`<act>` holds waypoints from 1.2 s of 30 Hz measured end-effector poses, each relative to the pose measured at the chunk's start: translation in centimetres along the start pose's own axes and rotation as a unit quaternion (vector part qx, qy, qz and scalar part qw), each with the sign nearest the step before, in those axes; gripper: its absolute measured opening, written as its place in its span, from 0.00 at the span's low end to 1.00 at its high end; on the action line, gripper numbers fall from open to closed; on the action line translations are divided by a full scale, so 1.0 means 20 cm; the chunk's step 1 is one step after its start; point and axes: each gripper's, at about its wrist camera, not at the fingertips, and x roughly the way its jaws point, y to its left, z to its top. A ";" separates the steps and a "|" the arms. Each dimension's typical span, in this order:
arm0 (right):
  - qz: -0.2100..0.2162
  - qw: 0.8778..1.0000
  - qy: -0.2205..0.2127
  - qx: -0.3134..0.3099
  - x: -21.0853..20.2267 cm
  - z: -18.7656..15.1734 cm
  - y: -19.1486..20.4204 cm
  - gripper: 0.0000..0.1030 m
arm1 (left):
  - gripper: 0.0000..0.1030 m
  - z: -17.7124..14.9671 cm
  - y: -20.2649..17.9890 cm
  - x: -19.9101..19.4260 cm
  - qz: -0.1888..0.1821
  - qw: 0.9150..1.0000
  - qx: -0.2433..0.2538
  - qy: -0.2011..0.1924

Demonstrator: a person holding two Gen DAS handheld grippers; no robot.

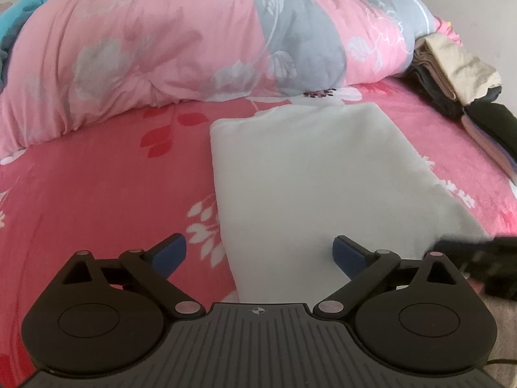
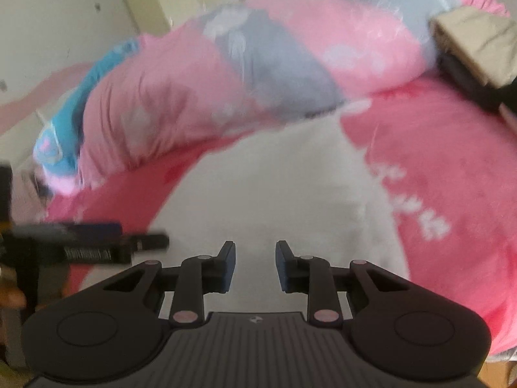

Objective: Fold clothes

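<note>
A white garment [image 1: 323, 177] lies folded into a long flat rectangle on the pink flowered bed sheet [image 1: 97, 210]. My left gripper [image 1: 258, 245] hovers over its near left edge, jaws wide open, with nothing between the blue pads. In the blurred right wrist view the same white garment [image 2: 290, 194] fills the middle. My right gripper [image 2: 255, 252] is above its near end with a clear gap between the pads and nothing held. Each gripper shows at the edge of the other's view: the right gripper [image 1: 478, 258] as a dark blur, and the left gripper [image 2: 97, 245].
A bulky pink and grey flowered quilt [image 1: 161, 48] is heaped across the far side of the bed. A stack of folded beige and dark clothes [image 1: 452, 74] sits at the far right. Something blue [image 1: 29, 6] lies behind the quilt at the left.
</note>
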 end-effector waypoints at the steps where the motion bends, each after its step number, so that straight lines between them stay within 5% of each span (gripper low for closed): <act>1: -0.003 1.000 0.010 -0.001 0.02 -0.02 0.00 0.28 | 0.96 0.00 0.00 0.00 0.000 1.000 0.000 0.001; 36: -0.005 1.000 0.023 -0.020 -0.06 -0.07 0.09 0.29 | 0.98 -0.02 0.03 0.01 0.002 1.000 -0.014 0.018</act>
